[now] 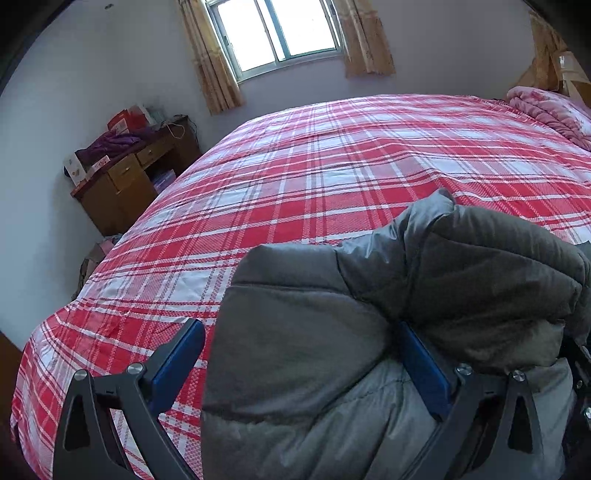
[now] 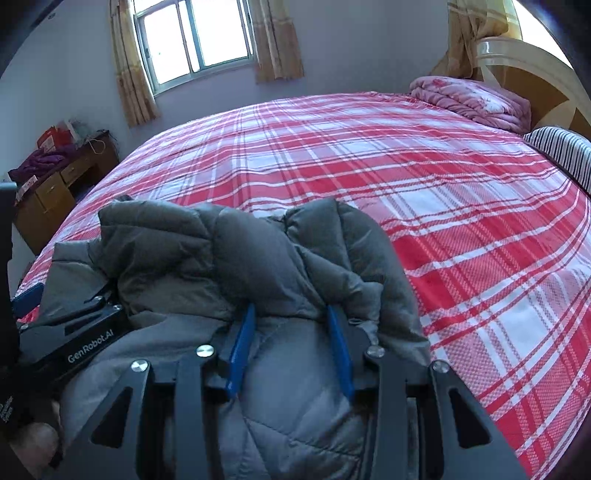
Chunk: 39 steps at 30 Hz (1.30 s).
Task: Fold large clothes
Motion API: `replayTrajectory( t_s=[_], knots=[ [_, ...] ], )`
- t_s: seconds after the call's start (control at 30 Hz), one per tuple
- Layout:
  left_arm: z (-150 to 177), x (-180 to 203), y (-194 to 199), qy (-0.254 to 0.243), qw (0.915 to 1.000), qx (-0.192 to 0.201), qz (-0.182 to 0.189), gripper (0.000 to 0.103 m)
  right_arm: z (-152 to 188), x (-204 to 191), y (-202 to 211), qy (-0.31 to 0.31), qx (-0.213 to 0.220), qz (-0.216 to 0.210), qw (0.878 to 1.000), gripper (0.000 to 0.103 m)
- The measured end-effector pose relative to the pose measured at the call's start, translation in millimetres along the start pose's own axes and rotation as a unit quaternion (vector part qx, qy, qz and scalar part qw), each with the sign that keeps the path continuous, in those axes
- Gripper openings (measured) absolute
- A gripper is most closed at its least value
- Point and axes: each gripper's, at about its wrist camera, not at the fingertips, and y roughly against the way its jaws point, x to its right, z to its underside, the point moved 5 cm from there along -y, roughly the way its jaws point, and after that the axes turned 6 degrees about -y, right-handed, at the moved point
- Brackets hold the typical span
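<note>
A grey puffy jacket [image 1: 314,295] [image 2: 258,251] lies bunched at the near edge of a bed with a red and white plaid sheet [image 1: 332,166] [image 2: 461,192]. My right gripper [image 2: 291,308] has its blue pads [image 2: 240,350] pinched on a thick fold of the jacket. My left gripper [image 1: 301,326] stands wide open. The jacket fills most of the space between its jaws and drapes over the right finger [image 1: 421,365]. A sliver of sheet shows beside the left pad [image 1: 181,362]. In the right wrist view the left gripper's body [image 2: 85,339] lies partly under the jacket.
A wooden desk [image 1: 122,184] [image 2: 48,195] piled with clothes and boxes stands by the left wall. A folded pink blanket [image 1: 546,107] [image 2: 469,96] and a striped pillow [image 2: 565,151] lie by the headboard [image 2: 535,74]. A window [image 1: 277,29] is on the far wall.
</note>
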Motion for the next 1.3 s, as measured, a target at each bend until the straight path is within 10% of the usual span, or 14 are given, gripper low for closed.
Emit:
replayTrajectory(
  t_s=[1.3],
  knots=[
    [3,4,-13,0.0,0.9996,-0.024,0.014,0.102,4,-9,-14,0.026,-0.017,0.041,0.999,0.043]
  ],
)
